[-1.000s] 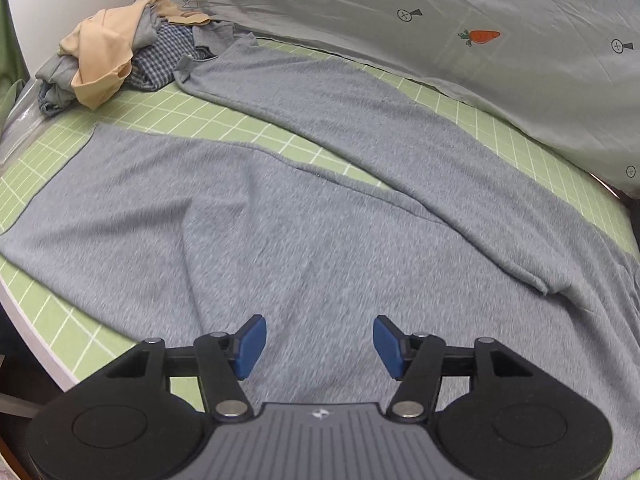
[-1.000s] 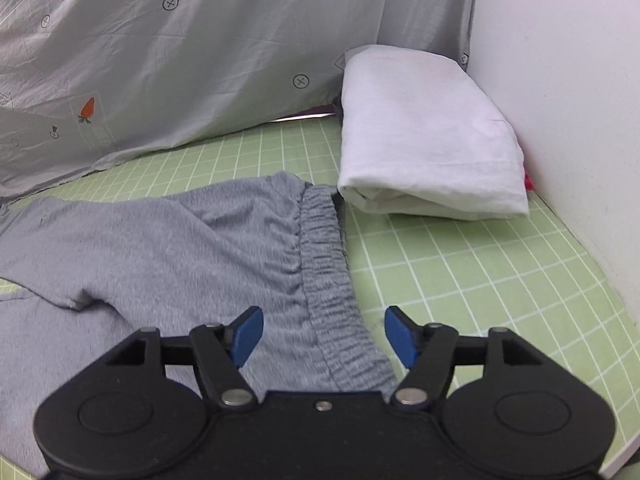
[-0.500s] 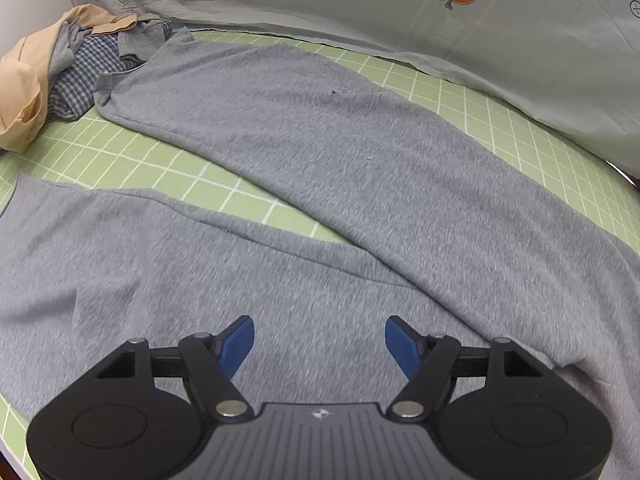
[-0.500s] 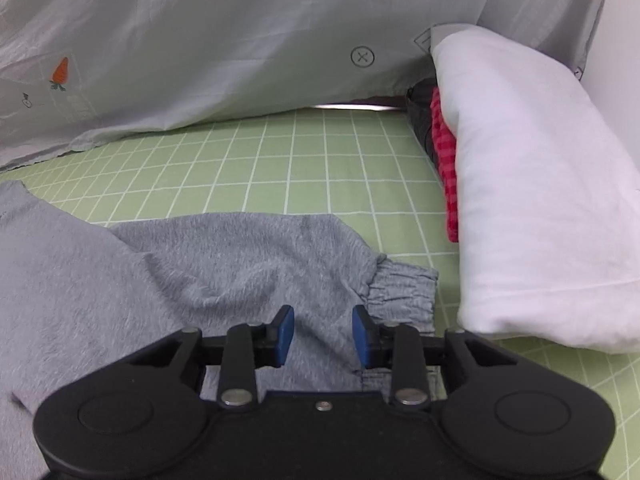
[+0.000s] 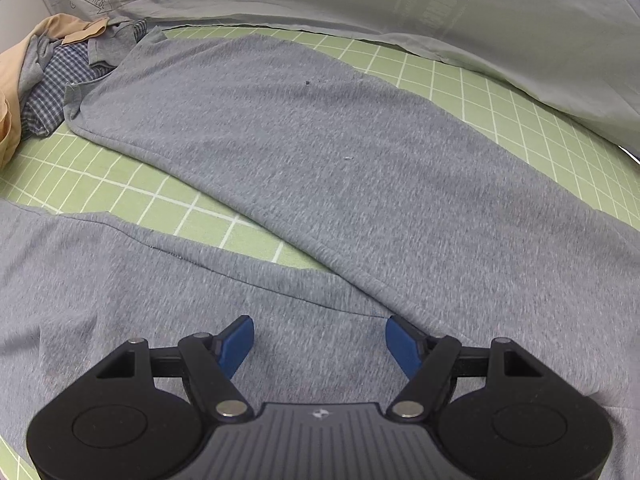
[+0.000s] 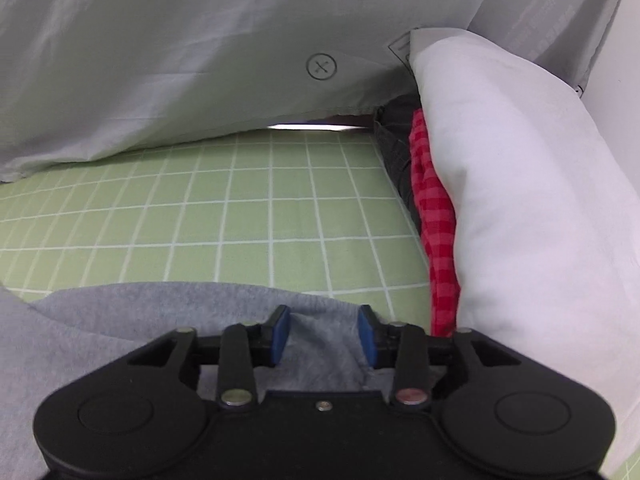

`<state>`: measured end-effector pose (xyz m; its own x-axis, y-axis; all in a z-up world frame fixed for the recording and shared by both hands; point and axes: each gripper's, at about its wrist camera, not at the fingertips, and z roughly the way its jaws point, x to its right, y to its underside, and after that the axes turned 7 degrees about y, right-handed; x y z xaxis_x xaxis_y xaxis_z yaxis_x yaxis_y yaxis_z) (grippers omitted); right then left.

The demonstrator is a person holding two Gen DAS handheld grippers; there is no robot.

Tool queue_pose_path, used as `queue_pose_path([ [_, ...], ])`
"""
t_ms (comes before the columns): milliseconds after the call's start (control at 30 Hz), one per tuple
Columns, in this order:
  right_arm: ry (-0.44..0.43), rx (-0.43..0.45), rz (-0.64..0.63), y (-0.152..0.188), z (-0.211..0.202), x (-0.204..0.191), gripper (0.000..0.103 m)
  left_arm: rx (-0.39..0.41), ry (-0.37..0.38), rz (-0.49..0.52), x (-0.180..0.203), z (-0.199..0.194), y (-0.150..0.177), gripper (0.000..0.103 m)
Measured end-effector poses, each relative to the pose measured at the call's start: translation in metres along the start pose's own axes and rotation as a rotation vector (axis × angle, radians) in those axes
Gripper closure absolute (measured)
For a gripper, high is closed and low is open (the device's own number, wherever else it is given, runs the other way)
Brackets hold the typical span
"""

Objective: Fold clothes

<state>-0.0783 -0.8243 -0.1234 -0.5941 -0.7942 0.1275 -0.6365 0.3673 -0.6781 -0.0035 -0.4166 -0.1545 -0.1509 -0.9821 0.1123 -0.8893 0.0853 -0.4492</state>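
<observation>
Grey trousers point(image 5: 320, 140) lie spread on the green grid mat point(image 5: 140, 184), one leg running diagonally to the far left and the other crossing below it. My left gripper point(image 5: 320, 340) hovers open over the cloth where the two legs meet, with nothing pinched between its blue pads. In the right wrist view, an end of the same grey trousers point(image 6: 140, 320) lies on the mat beside a stack of folded clothes. My right gripper point(image 6: 324, 334) is over that end. Its jaws are opening, and a bunch of grey cloth sits loose between them.
A heap of unfolded clothes point(image 5: 40, 72), beige, checked and grey, sits at the far left. A grey sheet with carrot prints point(image 5: 480, 8) hangs along the back. At the right stand a folded white cloth point(image 6: 520, 200), a red checked garment point(image 6: 436, 232) and a dark one point(image 6: 396, 152).
The left gripper slid along the trousers away from the heap and widened slightly. The right gripper carried the trousers' end toward the white stack, narrowed its jaws, then spread them again.
</observation>
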Motion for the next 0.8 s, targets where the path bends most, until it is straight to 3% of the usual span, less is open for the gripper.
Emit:
queue_pose_path([
  [33,-0.038,0.026,-0.001,0.007,-0.017,0.0,0.038,0.004,0.003,-0.002,0.0,-0.003,0.002,0.028],
  [100,-0.082,0.066,-0.006,0.027,-0.052,0.004,0.012,0.011,0.013,-0.009,0.0,-0.008,0.008,0.026],
  [200,-0.062,0.044,0.022,0.067,-0.091,0.02,0.011,0.023,0.028,-0.019,-0.001,-0.019,0.02,0.026],
  [367,0.059,-0.103,0.286,0.149,-0.133,0.078,0.011,0.04,0.069,-0.026,-0.001,-0.04,0.045,0.026],
  [467,0.078,-0.165,0.452,0.182,-0.145,0.114,0.012,0.038,0.092,-0.03,0.0,-0.05,0.062,0.025],
  [633,0.03,-0.195,0.473,0.198,-0.151,0.119,0.021,0.031,0.098,-0.027,-0.001,-0.068,0.09,0.025],
  [800,-0.004,-0.204,0.352,0.195,-0.15,0.096,0.055,0.043,0.074,-0.052,-0.017,-0.088,0.109,0.025],
])
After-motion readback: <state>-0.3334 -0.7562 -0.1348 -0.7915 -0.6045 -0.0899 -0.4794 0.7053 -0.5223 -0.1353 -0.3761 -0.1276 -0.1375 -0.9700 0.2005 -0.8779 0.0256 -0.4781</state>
